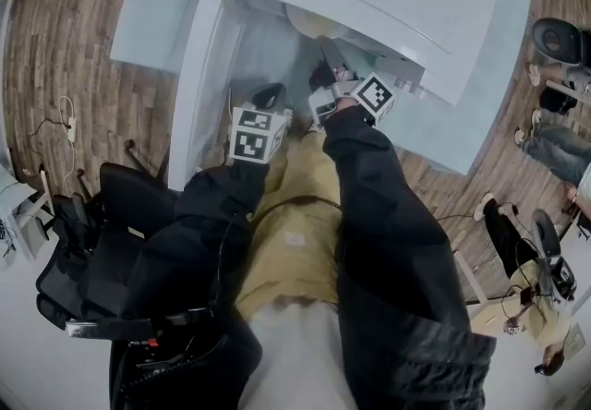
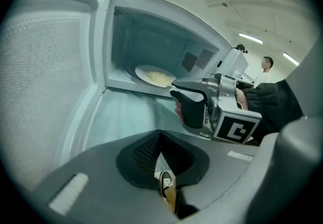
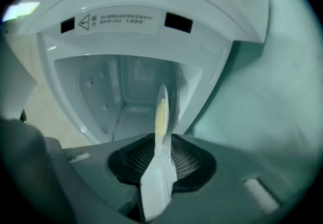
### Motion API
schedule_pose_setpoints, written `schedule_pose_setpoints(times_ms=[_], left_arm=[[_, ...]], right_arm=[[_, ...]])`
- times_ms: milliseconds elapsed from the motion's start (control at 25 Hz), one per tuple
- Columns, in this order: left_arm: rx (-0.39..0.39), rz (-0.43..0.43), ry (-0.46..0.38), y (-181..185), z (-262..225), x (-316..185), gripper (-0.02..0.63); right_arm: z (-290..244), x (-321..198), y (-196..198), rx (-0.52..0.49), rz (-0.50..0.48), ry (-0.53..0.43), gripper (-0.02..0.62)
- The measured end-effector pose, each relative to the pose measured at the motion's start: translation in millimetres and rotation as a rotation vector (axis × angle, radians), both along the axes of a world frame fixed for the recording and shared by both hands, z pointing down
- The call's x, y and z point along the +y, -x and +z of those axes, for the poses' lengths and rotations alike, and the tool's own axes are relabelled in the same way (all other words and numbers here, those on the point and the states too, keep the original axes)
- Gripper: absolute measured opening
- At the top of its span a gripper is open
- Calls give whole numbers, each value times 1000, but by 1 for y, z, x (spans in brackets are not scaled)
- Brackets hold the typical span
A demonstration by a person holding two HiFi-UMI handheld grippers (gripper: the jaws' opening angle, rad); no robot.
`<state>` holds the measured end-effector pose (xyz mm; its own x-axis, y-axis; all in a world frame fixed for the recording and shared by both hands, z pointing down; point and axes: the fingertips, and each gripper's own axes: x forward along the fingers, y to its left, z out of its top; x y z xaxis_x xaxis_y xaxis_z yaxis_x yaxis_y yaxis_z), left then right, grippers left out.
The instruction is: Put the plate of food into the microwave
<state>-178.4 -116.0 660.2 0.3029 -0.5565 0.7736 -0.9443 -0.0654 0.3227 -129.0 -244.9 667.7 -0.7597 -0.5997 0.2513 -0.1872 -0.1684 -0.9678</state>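
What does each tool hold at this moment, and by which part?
The right tool grips the plate of food by its near rim. The left tool is shut on nothing.

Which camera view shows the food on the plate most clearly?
The left gripper view: the plate faces it, with the pale food visible, inside the open microwave. The right gripper view shows the plate edge-on between its jaws. The head view shows only part of its rim.
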Motion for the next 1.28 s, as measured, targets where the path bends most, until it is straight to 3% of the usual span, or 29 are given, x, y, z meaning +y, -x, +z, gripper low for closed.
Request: schedule_pose_setpoints(times_ms=[120, 280, 480, 680, 1000, 1280], left_arm=[[1, 3, -29, -3, -11, -3, -3], [3, 1, -67, -11, -27, -11, -3], [8, 10, -130, -16, -58, -20, -3], [24, 25, -232, -23, -99, -44, -3], [13, 12, -398, -29, -177, -64, -3], [12, 16, -532, -44, -238, -93, -3]], right_arm=[[-9, 19, -5, 81, -68, -56, 85], [-26, 45, -14, 234, -166, -165, -3], [-68, 68, -14, 337, -231, -294, -3], [-122, 62, -22, 508, -285, -507, -3], [-220, 55, -49, 704, -266, -787, -3], [-290, 41, -62, 816, -231, -1010, -3]])
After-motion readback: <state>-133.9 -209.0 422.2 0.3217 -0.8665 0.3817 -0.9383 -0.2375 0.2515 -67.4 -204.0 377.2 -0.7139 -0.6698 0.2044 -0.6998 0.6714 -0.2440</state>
